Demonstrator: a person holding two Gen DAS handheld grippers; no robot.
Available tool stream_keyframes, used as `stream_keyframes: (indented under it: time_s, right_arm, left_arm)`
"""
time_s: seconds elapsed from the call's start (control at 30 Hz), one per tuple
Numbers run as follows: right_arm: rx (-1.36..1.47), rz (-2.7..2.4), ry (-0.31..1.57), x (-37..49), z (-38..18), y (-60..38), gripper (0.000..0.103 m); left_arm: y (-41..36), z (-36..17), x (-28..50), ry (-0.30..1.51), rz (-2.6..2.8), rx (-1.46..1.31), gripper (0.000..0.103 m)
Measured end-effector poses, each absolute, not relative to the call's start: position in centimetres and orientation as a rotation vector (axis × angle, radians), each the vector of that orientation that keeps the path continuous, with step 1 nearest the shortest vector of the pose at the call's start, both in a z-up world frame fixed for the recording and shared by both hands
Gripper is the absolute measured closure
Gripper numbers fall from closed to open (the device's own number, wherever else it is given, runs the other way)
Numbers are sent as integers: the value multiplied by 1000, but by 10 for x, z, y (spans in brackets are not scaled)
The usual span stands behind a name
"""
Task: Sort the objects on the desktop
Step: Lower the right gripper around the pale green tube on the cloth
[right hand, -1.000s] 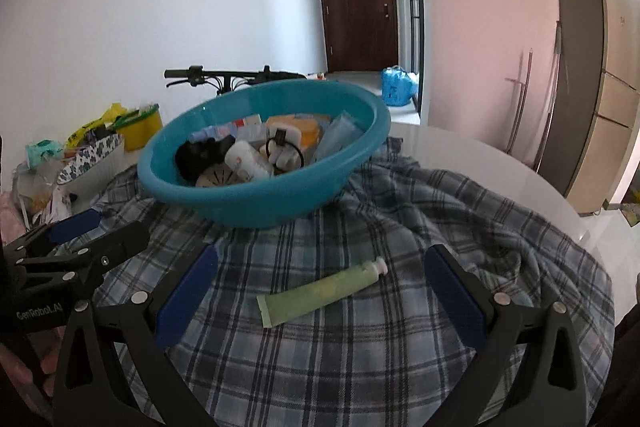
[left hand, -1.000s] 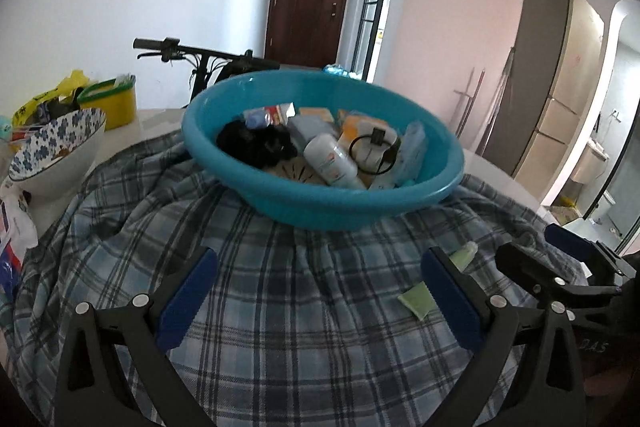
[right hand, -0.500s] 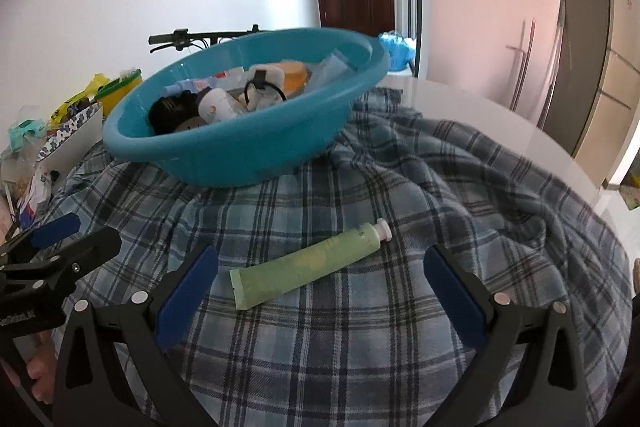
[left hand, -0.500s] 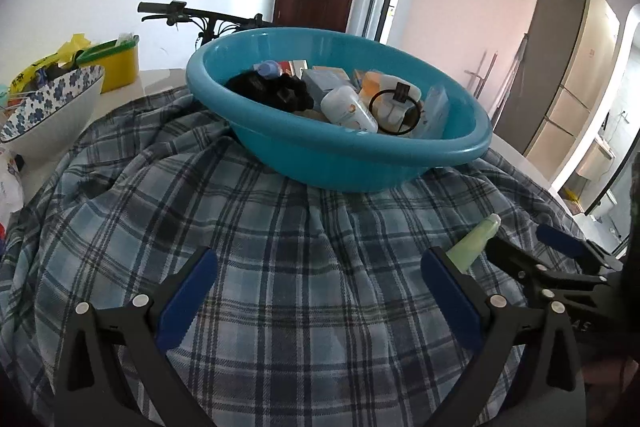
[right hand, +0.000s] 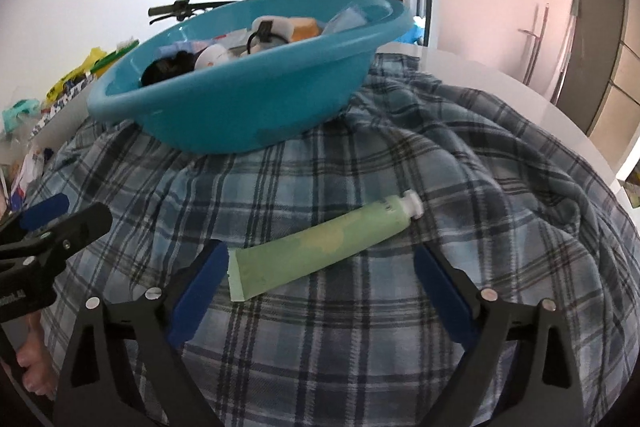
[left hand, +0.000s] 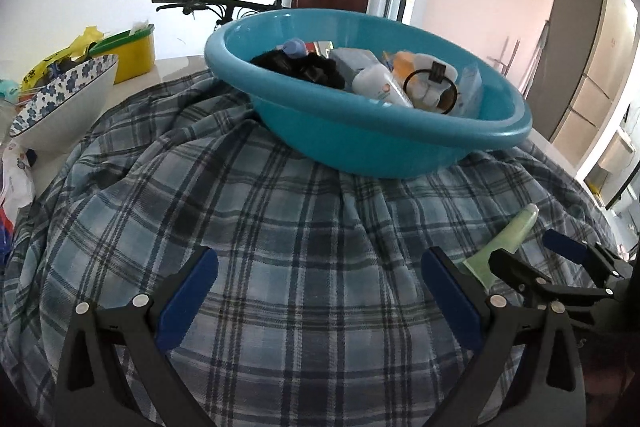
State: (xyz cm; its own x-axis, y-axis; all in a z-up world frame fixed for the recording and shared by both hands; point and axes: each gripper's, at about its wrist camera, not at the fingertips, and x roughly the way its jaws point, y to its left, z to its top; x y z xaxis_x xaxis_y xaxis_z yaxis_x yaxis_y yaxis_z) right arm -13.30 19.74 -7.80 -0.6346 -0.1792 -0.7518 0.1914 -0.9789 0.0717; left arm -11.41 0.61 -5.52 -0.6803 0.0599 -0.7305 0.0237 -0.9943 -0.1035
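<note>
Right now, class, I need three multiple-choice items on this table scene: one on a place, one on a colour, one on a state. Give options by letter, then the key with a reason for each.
1. Where does the green tube lie?
A. inside the basin
B. on the plaid cloth, in front of the basin
C. in the patterned bowl

2. What colour is the basin?
A. teal blue
B. red
C. white

3. How does the right gripper stand to the tube?
A. shut on the tube, lifting it
B. jaws apart, the tube's flat end between them, not yet clamped
C. pointed away from the tube

Key: 1 B, the tube rests flat on the plaid cloth nearer than the basin. 2 A, its rim and wall are teal. 3 B, the jaws are closing but the right-side pad is clearly off the tube.
</note>
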Motion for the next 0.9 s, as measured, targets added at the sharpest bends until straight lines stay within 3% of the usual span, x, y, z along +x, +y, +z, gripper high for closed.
stream_keyframes:
  time_s: [0.37,0.9]
  right_arm:
    - [1285,-2635,-3,-141,-88,195,20]
    - [1214,-2560,30,-135,-84,186,78]
  left_arm:
    - [7,-58,-114,-188,2809,-1256,0]
    - [5,-59,-114,-198,2795,-1267,0]
